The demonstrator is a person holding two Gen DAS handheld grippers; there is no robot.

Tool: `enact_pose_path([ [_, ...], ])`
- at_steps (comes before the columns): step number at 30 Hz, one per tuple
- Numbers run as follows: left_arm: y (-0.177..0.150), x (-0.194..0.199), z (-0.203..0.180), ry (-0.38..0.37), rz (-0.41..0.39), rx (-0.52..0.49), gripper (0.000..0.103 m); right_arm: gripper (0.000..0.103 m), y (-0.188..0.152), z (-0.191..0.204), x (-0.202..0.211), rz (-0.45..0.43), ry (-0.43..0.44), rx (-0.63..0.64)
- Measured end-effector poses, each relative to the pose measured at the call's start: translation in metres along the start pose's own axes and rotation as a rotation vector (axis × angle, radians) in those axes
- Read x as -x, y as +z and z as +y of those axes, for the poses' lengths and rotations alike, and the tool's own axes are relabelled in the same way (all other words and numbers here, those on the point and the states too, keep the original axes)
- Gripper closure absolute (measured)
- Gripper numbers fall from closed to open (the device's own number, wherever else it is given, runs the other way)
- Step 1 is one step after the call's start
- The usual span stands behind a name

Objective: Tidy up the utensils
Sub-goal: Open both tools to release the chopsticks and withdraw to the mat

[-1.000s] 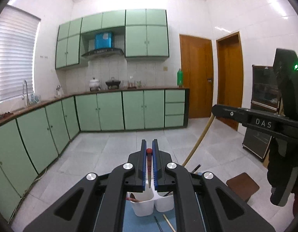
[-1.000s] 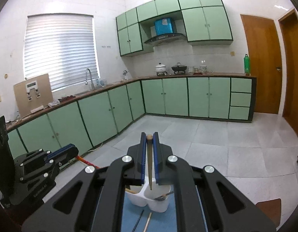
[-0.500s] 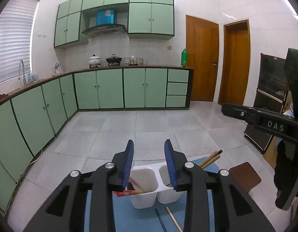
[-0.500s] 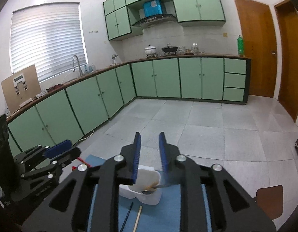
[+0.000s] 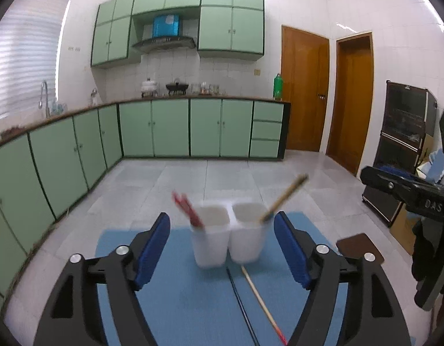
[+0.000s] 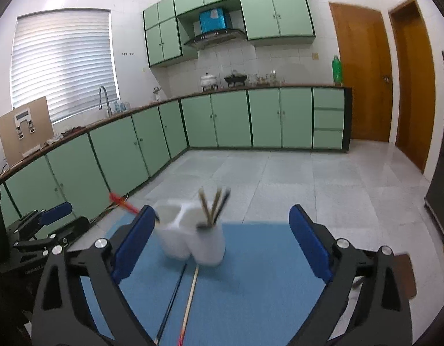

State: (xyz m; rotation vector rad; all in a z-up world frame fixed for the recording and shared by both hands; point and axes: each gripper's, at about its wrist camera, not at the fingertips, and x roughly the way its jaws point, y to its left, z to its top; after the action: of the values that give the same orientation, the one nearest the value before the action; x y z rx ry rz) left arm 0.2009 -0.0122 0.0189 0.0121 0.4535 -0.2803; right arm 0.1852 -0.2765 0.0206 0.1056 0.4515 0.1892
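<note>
While both wrist views face the same white two-cup holder (image 5: 229, 235) on the blue mat (image 5: 193, 297), we note each shows something the other lacks. From the left wrist, the left gripper (image 5: 222, 248) stands with its blue-padded tongs wide apart and nothing between them; the holder sits just beyond the tips, red chopsticks (image 5: 187, 209) leaning out of the left cup, one brown chopstick (image 5: 284, 199) slanting from the right cup. At far right a black bar of the other rig, lettered DAS, crosses the frame, and a brown stool (image 5: 360, 248) shows beside the mat. From the right wrist, the right gripper (image 6: 222, 245) is likewise spread and empty; here the right cup holds a bunch of several dark and brown sticks (image 6: 214, 206), and the red pair pokes out far left past the pad. The left tool's blue pad and black frame appear at the left edge. Two loose chopsticks lie on the mat near the holder: a thin dark one (image 5: 239, 297) and a pale wooden one (image 5: 260, 298) with a red end. Holder smooth plastic, motion-blurred; mat matte, flat; floor pale tile.
</note>
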Motion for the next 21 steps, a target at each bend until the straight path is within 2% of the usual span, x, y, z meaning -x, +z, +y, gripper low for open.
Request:
enact_pose_path([
  [3, -0.027, 0.004, 0.004, 0.008, 0.037, 0.018, 0.026, 0.009, -0.034, -0.001, 0.007, 0.037, -0.013, -0.015],
  [8, -0.082, 0.001, 0.009, 0.04, 0.144, 0.051, 0.025, 0.009, -0.089, 0.006, 0.011, 0.098, -0.053, -0.004],
  [13, -0.124, -0.005, 0.014, 0.066, 0.233, 0.054, 0.025, 0.009, -0.136, 0.017, 0.002, 0.19, -0.048, -0.02],
  [18, -0.151, -0.009, 0.012, 0.077, 0.295, 0.051, 0.025, 0.009, -0.173, 0.032, -0.005, 0.249, -0.06, -0.012],
  [21, -0.165, -0.012, 0.012, 0.093, 0.325, 0.031, 0.025, 0.009, -0.184, 0.04, -0.011, 0.264, -0.062, -0.021],
])
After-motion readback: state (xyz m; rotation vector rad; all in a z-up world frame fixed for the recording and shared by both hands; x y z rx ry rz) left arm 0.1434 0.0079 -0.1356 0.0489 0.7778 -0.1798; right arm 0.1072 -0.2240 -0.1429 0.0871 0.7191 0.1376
